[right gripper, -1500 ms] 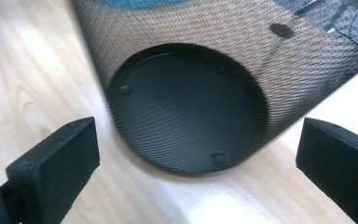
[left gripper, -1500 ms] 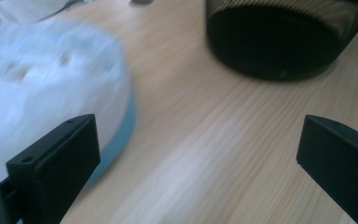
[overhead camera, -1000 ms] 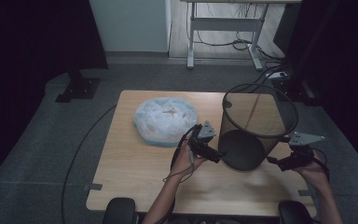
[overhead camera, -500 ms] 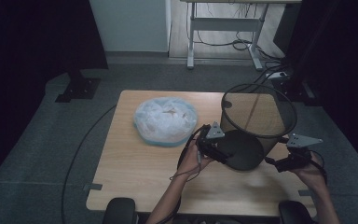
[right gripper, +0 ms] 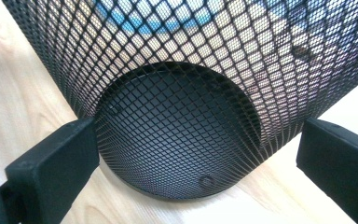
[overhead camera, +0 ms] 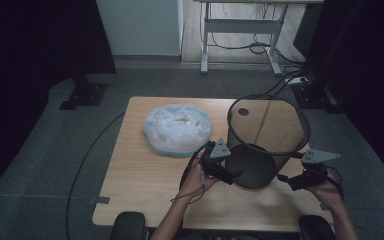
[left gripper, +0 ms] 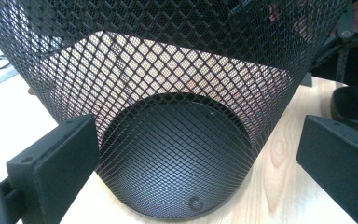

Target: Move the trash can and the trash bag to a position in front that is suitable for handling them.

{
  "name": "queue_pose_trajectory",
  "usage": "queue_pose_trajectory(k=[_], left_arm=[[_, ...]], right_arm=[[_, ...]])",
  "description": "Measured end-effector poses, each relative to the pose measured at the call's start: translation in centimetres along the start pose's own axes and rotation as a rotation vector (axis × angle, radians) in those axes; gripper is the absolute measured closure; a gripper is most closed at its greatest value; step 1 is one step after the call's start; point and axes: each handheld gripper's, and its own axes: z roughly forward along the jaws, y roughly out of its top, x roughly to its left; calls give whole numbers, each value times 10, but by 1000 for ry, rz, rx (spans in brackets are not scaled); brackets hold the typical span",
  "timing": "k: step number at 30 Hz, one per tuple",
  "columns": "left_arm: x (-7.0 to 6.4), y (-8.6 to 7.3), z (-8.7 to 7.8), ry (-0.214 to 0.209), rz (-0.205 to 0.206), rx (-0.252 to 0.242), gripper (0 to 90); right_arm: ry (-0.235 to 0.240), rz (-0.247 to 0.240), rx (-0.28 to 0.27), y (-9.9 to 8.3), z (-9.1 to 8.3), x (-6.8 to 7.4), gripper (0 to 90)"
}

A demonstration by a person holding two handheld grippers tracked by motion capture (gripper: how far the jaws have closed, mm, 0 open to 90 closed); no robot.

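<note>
No readable text, labels, brands or numbers anywhere — mesh basket (overhead camera: 265,145) plain black, tabletop (overhead camera: 145,190) bare wood, bag (overhead camera: 177,129) unmarked, gripper fingers (left gripper: 51,172) blank — nothing legible in any view.

Both grippers black: left gripper (overhead camera: 228,177), right gripper (overhead camera: 286,180). Each has a grey three-cornered plate on top and a thin dark cable trailing by the hand. Jaws are thick, matte black rectangular blocks, square-edged. Forearms bare, no sleeves in view.
</note>
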Motion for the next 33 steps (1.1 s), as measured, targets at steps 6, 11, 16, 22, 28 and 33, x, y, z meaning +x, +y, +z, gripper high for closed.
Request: queue_pose_trajectory(k=[6, 11, 16, 22, 28, 33], left_arm=[[-2, -12, -26, 24, -10, 3, 0], [-5, -22, -48, 35, -27, 3, 0], [-12, -34, -70, 48, -40, -4, 0], [-25, -47, -96, 49, -62, -21, 0], [-36, -52, -111, 67, -43, 6, 0], [-47, -59, -125, 84, -57, -5, 0]], right_arm=[[38, -35, -2, 7, 9, 21, 0], [70, -62, -5, 13, 15, 38, 0], [116, -61, -34, 16, 20, 56, 0], [171, -49, -70, 18, 25, 75, 0], [197, -44, -69, 21, 26, 87, 0], [220, -79, -52, 23, 24, 104, 0]])
